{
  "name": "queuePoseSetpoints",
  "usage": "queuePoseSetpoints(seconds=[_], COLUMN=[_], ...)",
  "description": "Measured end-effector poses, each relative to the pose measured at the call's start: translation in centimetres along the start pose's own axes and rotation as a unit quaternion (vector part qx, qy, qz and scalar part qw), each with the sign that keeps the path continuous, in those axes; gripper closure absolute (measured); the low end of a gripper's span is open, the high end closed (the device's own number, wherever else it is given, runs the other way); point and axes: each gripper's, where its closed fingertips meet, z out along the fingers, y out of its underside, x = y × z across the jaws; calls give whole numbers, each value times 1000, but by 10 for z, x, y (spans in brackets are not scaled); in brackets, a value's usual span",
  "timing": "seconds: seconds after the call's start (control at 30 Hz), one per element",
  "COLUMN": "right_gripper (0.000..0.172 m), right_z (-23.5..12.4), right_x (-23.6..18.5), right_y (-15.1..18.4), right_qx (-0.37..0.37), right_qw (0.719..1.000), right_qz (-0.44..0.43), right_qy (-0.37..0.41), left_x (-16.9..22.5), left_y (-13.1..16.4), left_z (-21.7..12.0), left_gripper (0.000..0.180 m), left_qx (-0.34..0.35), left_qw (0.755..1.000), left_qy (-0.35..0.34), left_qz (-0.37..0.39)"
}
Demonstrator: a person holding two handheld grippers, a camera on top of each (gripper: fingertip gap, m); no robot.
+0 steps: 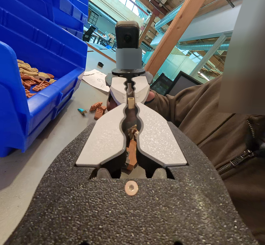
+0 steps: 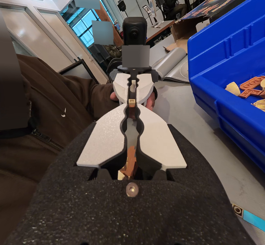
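My two grippers meet tip to tip above the grey table (image 1: 60, 123). My left gripper (image 1: 131, 106) is shut on a small tan brick (image 1: 131, 103) with a square hollow on its top. In the right wrist view, that tan brick (image 2: 131, 101) sits between the left gripper's far fingertips. A small reddish-brown brick (image 2: 131, 106) lies right under it. My right gripper (image 2: 131, 106) is shut on that brown brick. The right gripper also shows in the left wrist view (image 1: 129, 90), facing mine. A hand holds each gripper from behind.
Stacked blue bins (image 1: 43, 51) with brown and tan bricks stand at the left. Loose brown bricks (image 1: 99, 108), a teal piece (image 1: 82, 111) and a paper sheet (image 1: 97, 80) lie on the table. A blue bin (image 2: 229, 65) and an open booklet (image 2: 172, 68) are nearby. A person's brown jacket (image 1: 215, 130) is close. The grippers are tip to tip, or close to it.
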Motion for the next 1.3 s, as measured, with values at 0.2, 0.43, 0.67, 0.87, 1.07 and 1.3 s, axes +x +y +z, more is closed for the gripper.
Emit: queuePoseSetpoints(seconds=[0.2, 0.43, 0.67, 0.87, 1.07, 1.3], right_gripper=[164, 165, 164, 164, 164, 146], right_z=[1, -1, -2, -3, -19, -80], right_x=[2, 5, 6, 8, 29, 108], right_y=[4, 13, 17, 15, -31, -72], right_qx=[-15, -64, -77, -69, 39, 85], right_qw=[1000, 994, 990, 989, 981, 902], right_qz=[-19, -81, -108, -120, -129, -92], right_qy=[15, 36, 43, 55, 142, 414], left_x=[-4, -4, 0, -3, -6, -14], left_y=[3, 11, 9, 4, -10, -15], left_z=[-1, 1, 1, -2, -7, -9], left_gripper=[173, 173, 173, 172, 173, 173], left_qx=[0, -20, -6, 14, 34, 36], left_qw=[999, 992, 986, 985, 995, 997], left_qy=[7, 26, 51, 49, 10, -33], left_qz=[-41, -123, -158, -168, -89, -53])
